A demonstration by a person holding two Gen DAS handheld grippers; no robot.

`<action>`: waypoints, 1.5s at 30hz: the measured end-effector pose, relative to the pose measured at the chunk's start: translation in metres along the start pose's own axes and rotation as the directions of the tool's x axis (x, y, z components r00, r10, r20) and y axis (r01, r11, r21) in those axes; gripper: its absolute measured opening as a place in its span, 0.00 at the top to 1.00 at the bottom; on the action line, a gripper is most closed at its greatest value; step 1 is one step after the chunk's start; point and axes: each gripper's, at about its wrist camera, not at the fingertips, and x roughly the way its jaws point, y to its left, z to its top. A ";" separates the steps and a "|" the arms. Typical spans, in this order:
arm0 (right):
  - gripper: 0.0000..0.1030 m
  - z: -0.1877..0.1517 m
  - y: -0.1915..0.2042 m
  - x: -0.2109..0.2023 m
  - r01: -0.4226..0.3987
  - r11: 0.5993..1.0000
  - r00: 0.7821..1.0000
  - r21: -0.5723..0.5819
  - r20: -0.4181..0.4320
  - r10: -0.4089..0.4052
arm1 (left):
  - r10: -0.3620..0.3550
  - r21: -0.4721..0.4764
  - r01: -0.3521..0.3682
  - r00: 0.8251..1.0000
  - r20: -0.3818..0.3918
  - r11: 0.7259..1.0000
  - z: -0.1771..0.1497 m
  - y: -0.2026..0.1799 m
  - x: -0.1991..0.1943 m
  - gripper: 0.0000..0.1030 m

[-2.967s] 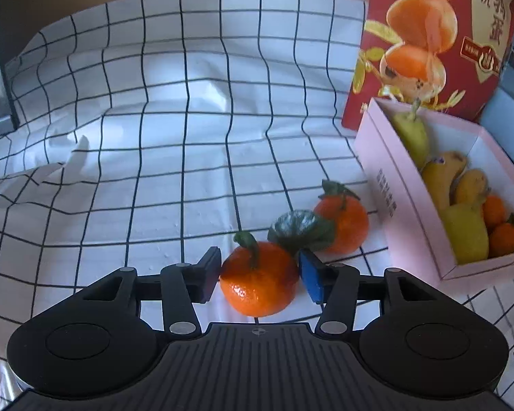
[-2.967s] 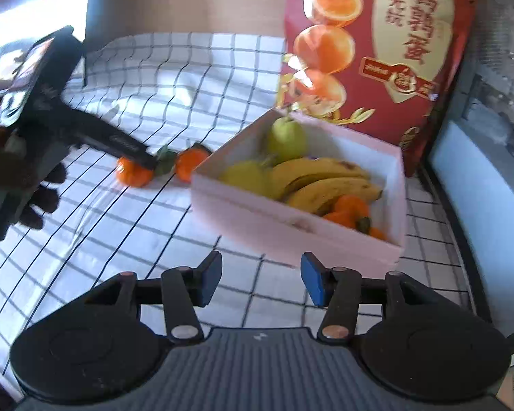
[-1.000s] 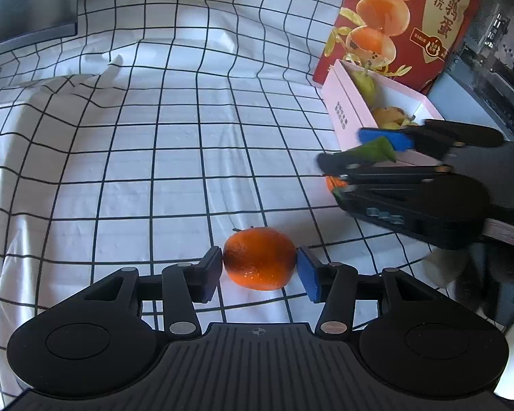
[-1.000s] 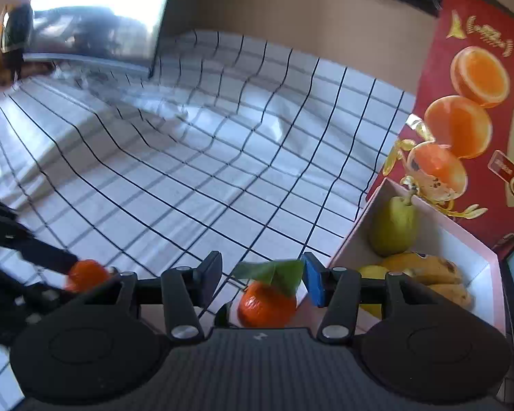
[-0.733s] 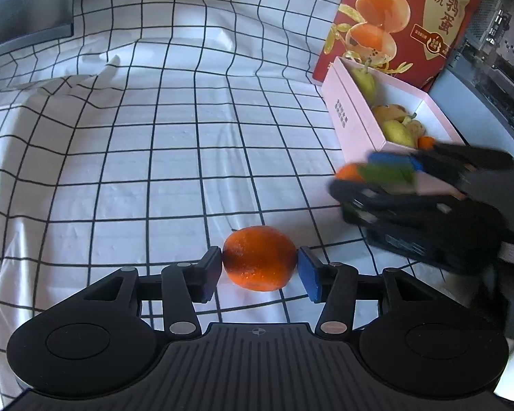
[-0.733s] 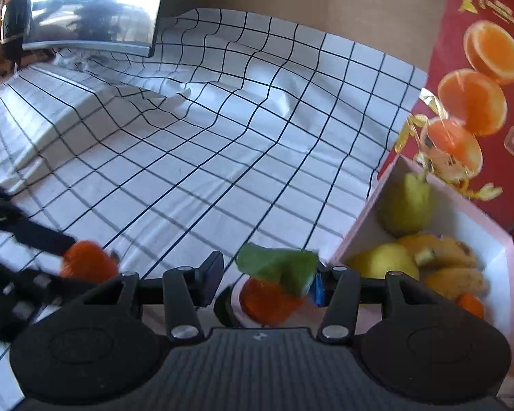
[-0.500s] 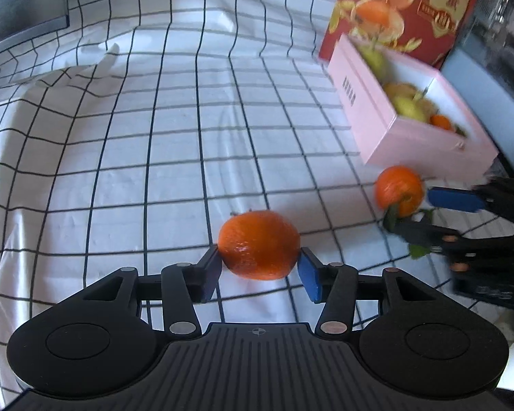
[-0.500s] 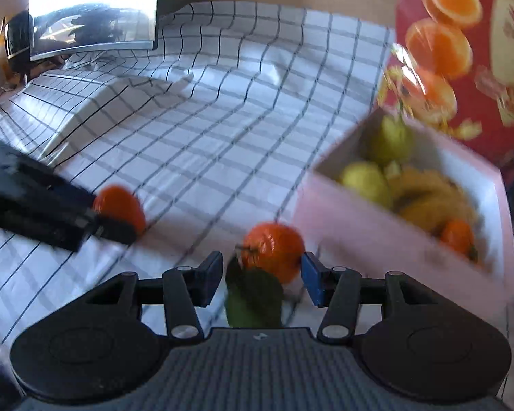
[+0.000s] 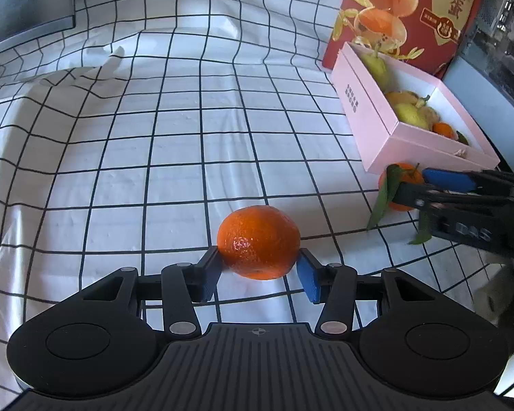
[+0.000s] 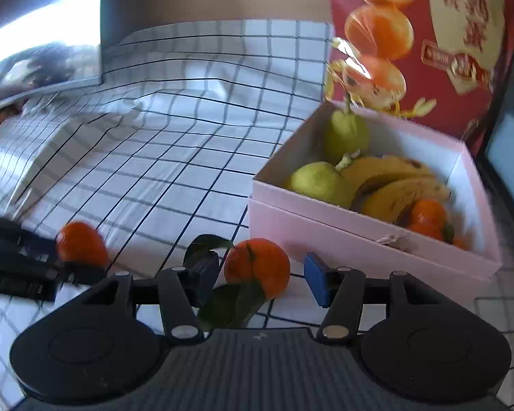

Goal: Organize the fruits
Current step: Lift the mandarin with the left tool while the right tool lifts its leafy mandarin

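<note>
My left gripper (image 9: 258, 274) is shut on a plain orange mandarin (image 9: 258, 242), held low over the checked cloth (image 9: 154, 137). To its right a leafy mandarin (image 10: 257, 267) sits in front of the pink box (image 10: 359, 239). It is between the fingers of my right gripper (image 10: 261, 275), whose jaws are opening, with a gap showing at the blue pad. The box holds pears, bananas and small mandarins. In the left wrist view the right gripper (image 9: 413, 185) reaches in from the right around the leafy mandarin (image 9: 402, 173), just before the box's near corner (image 9: 428, 157).
A tall red bag (image 9: 411, 10) printed with oranges stands behind the box. A dark screen (image 9: 24, 0) sits at the far left, and grey equipment (image 9: 503, 34) lines the right edge. The cloth is rumpled into folds (image 9: 102, 68) at the back left.
My right gripper has rolled and swung the leafy mandarin down beside the box's front wall, and its jaws have widened. The left gripper keeps its mandarin and has barely moved.
</note>
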 end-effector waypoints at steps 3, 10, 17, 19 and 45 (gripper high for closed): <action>0.46 0.003 -0.002 0.018 -0.005 1.000 0.998 0.027 -0.057 0.007 | -0.012 -0.013 0.012 1.000 0.003 1.000 -0.001 0.002 -0.003 0.48; 0.46 -0.004 -0.002 0.028 0.002 1.000 0.997 0.005 -0.071 -0.001 | -0.017 -0.015 0.017 1.000 0.010 1.000 0.003 0.000 -0.004 0.49; 0.56 -0.010 0.000 0.016 -0.027 0.999 0.997 -0.031 -0.068 0.025 | -0.005 0.016 0.004 1.000 0.013 1.000 0.019 -0.008 -0.001 0.49; 0.56 -0.014 0.001 0.012 -0.021 0.999 0.998 -0.033 -0.062 0.019 | 0.009 0.039 -0.009 1.000 0.014 0.999 0.025 -0.012 0.003 0.49; 0.56 -0.060 -0.036 -0.052 0.084 0.996 0.995 0.005 -0.061 -0.083 | -0.043 0.168 0.026 0.994 0.098 0.986 0.024 -0.046 -0.002 0.48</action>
